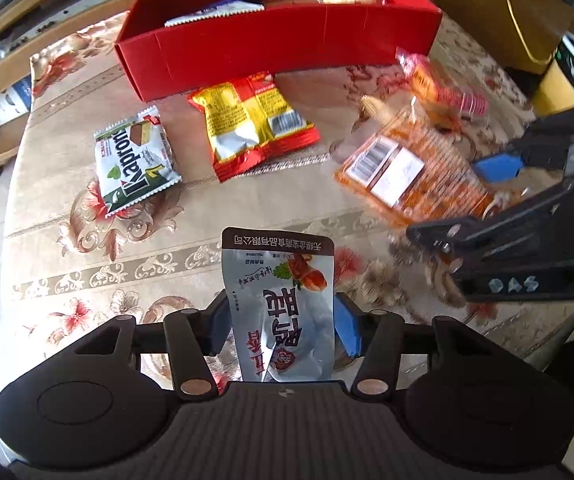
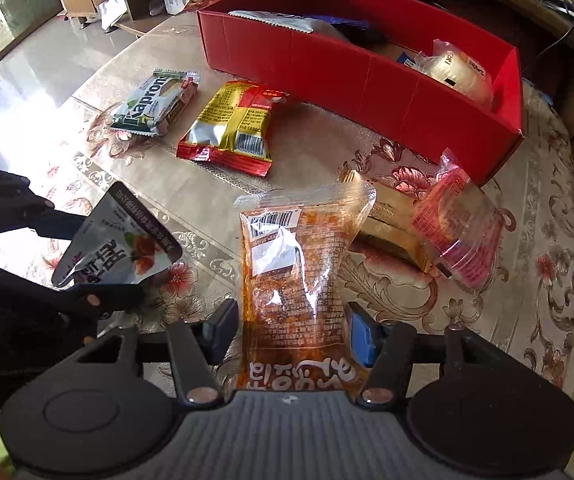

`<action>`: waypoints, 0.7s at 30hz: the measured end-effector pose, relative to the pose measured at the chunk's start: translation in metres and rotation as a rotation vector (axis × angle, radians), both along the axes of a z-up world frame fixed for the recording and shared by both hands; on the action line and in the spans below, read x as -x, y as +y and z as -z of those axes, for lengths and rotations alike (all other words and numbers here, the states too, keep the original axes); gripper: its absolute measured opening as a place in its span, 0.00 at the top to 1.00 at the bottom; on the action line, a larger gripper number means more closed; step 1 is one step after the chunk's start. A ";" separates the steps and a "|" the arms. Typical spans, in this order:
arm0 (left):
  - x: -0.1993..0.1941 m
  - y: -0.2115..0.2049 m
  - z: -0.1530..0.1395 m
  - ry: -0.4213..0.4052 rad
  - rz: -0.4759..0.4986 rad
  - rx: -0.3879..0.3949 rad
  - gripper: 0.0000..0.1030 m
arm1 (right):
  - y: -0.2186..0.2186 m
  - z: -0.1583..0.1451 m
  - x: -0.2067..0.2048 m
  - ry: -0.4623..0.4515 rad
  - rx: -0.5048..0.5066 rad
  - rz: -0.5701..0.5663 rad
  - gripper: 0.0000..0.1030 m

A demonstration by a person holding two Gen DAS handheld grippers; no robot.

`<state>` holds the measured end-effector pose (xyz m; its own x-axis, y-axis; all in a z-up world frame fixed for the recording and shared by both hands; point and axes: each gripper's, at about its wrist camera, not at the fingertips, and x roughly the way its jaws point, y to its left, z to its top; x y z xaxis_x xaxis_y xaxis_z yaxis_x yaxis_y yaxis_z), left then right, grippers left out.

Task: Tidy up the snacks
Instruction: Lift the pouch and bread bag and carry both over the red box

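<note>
The left tool grips a silver pouch between its 2 fingers, the pads pressing its lower half while the printed top sticks out forward, clear of the counter. In the right wrist view that same pouch shows at the left edge, tilted, pinched in the left tool's black fingers.

The right tool is closed on an orange clear-wrapped packet; the packet runs straight out between the fingers, barcode end farthest from the tool, its printed bottom edge nearest the camera. From the left wrist view the packet is blurred, off to the right.

On the counter beyond both tools lie a green-and-white Kaprom wafer pack and, just beside it, a yellow-and-red bag, both close to the near wall of the red box. Just beyond the orange packet lie a gold-wrapped bar and a pink clear packet, touching each other.

Inside the red box sit a wrapped round bun at 1 end and a white flat pack at the other.
</note>
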<state>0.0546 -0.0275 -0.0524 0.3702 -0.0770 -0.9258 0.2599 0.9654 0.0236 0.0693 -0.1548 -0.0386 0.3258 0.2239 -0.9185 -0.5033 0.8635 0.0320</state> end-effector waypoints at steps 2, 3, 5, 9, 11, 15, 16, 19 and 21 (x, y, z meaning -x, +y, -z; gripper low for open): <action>0.002 0.000 -0.004 -0.012 -0.007 0.007 0.41 | 0.001 0.002 0.000 0.000 0.000 -0.002 0.43; 0.003 -0.001 -0.005 -0.016 -0.009 0.009 0.41 | 0.002 0.002 0.000 0.000 0.002 -0.003 0.42; 0.003 -0.005 -0.005 -0.020 -0.012 0.007 0.41 | 0.004 0.004 0.000 0.000 0.009 -0.008 0.41; -0.001 -0.004 0.002 -0.012 -0.050 -0.020 0.41 | 0.005 0.009 -0.002 0.000 0.028 -0.007 0.35; -0.003 0.002 0.006 0.006 -0.081 0.001 0.41 | 0.005 0.009 -0.004 0.005 0.026 0.000 0.34; 0.000 0.002 0.007 -0.014 -0.102 0.003 0.42 | 0.006 0.009 -0.005 0.008 0.026 0.010 0.33; 0.000 0.001 0.007 -0.016 -0.107 0.003 0.41 | 0.005 0.009 -0.005 0.007 0.026 0.012 0.33; 0.001 0.000 0.006 -0.018 -0.115 -0.001 0.41 | 0.007 0.008 -0.004 0.001 0.034 0.024 0.37; 0.002 -0.001 0.006 -0.022 -0.114 -0.004 0.41 | 0.008 0.007 -0.002 -0.009 0.044 0.029 0.39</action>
